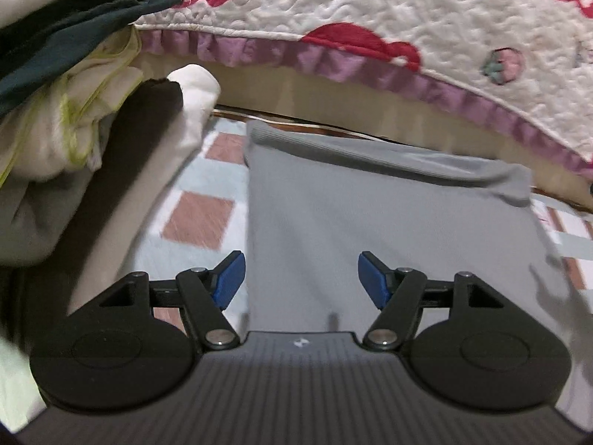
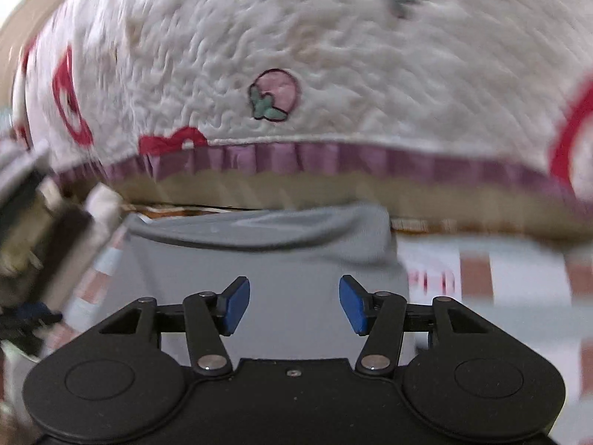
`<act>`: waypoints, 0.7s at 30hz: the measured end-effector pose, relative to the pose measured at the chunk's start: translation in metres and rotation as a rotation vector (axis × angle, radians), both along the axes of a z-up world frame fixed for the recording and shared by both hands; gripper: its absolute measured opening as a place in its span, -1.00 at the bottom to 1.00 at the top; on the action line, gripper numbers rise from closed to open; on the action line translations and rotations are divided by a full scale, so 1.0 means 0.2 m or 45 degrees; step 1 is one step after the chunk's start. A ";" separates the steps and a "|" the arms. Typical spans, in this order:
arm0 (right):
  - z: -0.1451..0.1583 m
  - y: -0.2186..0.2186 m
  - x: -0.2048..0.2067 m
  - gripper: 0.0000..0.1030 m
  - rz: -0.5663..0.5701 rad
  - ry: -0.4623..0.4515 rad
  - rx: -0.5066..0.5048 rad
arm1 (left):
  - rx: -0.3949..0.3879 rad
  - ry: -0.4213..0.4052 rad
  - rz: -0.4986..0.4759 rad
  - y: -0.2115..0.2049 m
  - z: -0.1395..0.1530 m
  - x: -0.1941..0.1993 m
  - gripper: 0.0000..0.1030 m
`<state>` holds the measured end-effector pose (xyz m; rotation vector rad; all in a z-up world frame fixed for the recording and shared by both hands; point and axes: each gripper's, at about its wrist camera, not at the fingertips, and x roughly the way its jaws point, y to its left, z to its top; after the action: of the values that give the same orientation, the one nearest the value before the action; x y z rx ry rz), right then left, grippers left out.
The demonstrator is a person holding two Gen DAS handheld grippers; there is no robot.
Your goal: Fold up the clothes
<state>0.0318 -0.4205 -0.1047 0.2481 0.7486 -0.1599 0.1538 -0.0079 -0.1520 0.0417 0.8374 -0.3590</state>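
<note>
A grey garment (image 1: 370, 215) lies folded flat on a checked sheet, its ribbed hem at the far side. My left gripper (image 1: 301, 280) hovers open above its near part, blue pads apart with nothing between them. In the right wrist view the same grey garment (image 2: 267, 259) sits ahead, and my right gripper (image 2: 294, 304) is open over it, its pads empty. A stack of folded clothes (image 1: 63, 118) in dark green, white, yellow-trimmed and grey rises at the left of the left wrist view.
A quilted white cover (image 1: 389, 11) with red shapes, strawberries and a purple frill (image 1: 333, 63) overhangs behind the garment; the quilted cover (image 2: 296, 74) fills the top of the right wrist view. The checked sheet (image 1: 200, 218) shows pink and pale squares to the garment's left, and the checked sheet (image 2: 500, 278) to its right.
</note>
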 end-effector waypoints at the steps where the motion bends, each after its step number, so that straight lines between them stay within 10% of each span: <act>1: 0.00 0.00 0.08 0.10 0.029 0.010 -0.046 | 0.006 0.013 -0.004 -0.01 -0.02 0.07 0.28; 9: -0.19 -0.27 0.45 -0.16 -0.146 0.039 -0.080 | -0.069 -0.007 0.178 -0.06 -0.15 0.55 0.29; 14: -0.35 -0.48 0.56 0.35 -0.416 0.180 0.053 | -0.125 -0.062 0.257 -0.05 -0.24 0.75 0.29; 21: -0.45 -0.64 0.47 0.36 -0.488 0.056 0.407 | -0.027 -0.118 0.134 -0.14 -0.36 0.91 0.34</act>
<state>0.1266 -0.5488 -0.1941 0.6953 0.7629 -0.4107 0.3351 -0.0358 -0.2244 -0.0055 0.7410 -0.2647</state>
